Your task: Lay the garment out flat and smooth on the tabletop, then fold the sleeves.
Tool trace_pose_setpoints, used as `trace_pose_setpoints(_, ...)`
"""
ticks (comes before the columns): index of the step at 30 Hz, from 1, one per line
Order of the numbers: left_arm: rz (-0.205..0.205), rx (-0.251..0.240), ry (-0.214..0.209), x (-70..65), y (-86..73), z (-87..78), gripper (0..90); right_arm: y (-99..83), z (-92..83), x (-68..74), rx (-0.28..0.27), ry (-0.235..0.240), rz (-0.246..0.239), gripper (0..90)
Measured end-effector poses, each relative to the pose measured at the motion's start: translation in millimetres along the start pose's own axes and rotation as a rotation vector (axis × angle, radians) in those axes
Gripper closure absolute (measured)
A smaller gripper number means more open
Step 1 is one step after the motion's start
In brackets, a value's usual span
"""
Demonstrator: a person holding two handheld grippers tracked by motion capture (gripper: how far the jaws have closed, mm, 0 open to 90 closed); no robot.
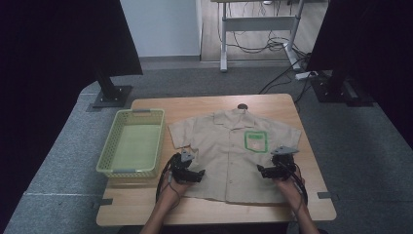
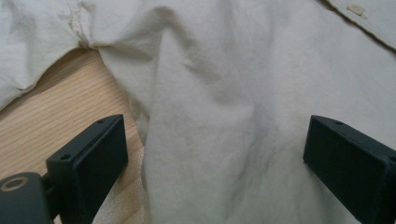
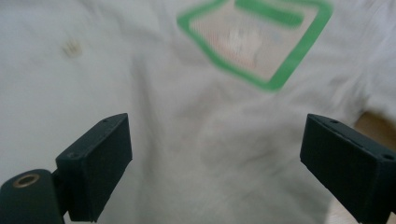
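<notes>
A beige short-sleeved shirt [image 1: 229,151] with a green-edged chest pocket [image 1: 256,140] lies spread flat on the wooden table [image 1: 146,207], collar to the far side. My left gripper [image 1: 193,171] is over the shirt's left side seam, below the sleeve. Its jaws stand wide apart, and in the left gripper view the shirt [image 2: 224,116] lies between them untouched. My right gripper [image 1: 265,170] hovers over the shirt's right lower part, also open. In the right gripper view the pocket [image 3: 257,39] is ahead, slightly blurred.
A light green plastic basket [image 1: 132,141] stands empty on the table's left side, close to my left gripper. Dark monitor stands [image 1: 111,92] sit on the floor beyond the table. The table's front edge runs just below the shirt's hem.
</notes>
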State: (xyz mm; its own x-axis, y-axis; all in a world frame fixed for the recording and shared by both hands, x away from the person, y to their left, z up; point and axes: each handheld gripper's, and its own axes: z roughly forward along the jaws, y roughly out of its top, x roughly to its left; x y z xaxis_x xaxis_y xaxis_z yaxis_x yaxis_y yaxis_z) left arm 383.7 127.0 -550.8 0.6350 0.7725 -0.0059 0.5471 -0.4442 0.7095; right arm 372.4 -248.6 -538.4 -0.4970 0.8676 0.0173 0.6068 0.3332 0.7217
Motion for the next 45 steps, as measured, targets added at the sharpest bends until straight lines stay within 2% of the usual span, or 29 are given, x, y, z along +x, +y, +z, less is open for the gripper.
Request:
trace_pose_setpoints(1, 0.000, 0.000, 0.000, 0.0, 0.0, 0.0, 6.3, -4.8, 5.7, 1.1, 0.021, -0.008, -0.011, 8.8)
trace_pose_setpoints(3, 0.001, 0.001, -0.001, 0.0, 0.1, 0.2, 6.1, -11.6, 11.7, 0.6, 0.014, 0.006, 0.004, 5.6)
trace_pose_setpoints(8, 0.002, 0.011, -0.001, -0.1, 0.5, 1.2, 2.4, -11.6, 12.0, 1.0, 0.020, 0.008, 0.004, 3.9)
trace_pose_setpoints(18, 0.000, 0.007, 0.000, -0.4, 0.2, 0.7, 2.8, -11.6, 10.8, 0.4, 0.024, 0.023, -0.003, 5.2)
trace_pose_setpoints(20, 0.001, 0.002, -0.001, -0.7, -0.1, 0.1, 5.2, -7.5, 7.8, 0.1, 0.029, 0.025, -0.002, 5.4)
trace_pose_setpoints(23, -0.001, 0.002, 0.001, -0.9, -0.1, 0.1, 5.3, 4.9, 1.1, 4.0, -0.007, 0.034, -0.011, 4.8)
trace_pose_setpoints(25, -0.003, 0.003, 0.004, -1.3, -0.1, 0.1, 5.2, 15.6, 0.7, 8.1, -0.009, 0.050, -0.017, 4.3)
trace_pose_setpoints(27, -0.003, 0.003, 0.003, -1.5, -0.2, 0.1, 5.0, 26.3, 5.7, 12.5, -0.015, 0.063, -0.014, 3.3)
trace_pose_setpoints(30, -0.002, 0.004, 0.003, -1.5, -0.3, -0.1, 5.0, 37.0, 23.7, 18.8, -0.010, 0.097, -0.009, 3.6)
trace_pose_setpoints(34, -0.003, 0.003, 0.002, -1.4, -0.4, -0.1, 4.9, 40.0, 49.0, 24.4, -0.003, 0.072, -0.018, 4.0)
trace_pose_setpoints(37, -0.003, 0.003, 0.002, -1.4, -0.4, -0.2, 4.9, 36.7, 62.3, 27.1, 0.022, 0.056, -0.040, 2.3)
trace_pose_setpoints(42, 0.001, -0.002, 0.000, -2.6, -0.4, -0.8, 5.9, 35.2, 62.1, 27.5, 0.022, 0.058, -0.048, 3.0)
trace_pose_setpoints(43, 0.009, -0.002, -0.005, -3.2, 0.0, -1.5, 8.0, 33.7, 60.6, 28.3, 0.023, 0.058, -0.043, 3.0)
trace_pose_setpoints(45, 0.028, -0.007, 0.017, -5.3, 1.6, -3.6, 12.9, 30.2, 57.0, 30.0, 0.022, 0.058, -0.043, 3.1)
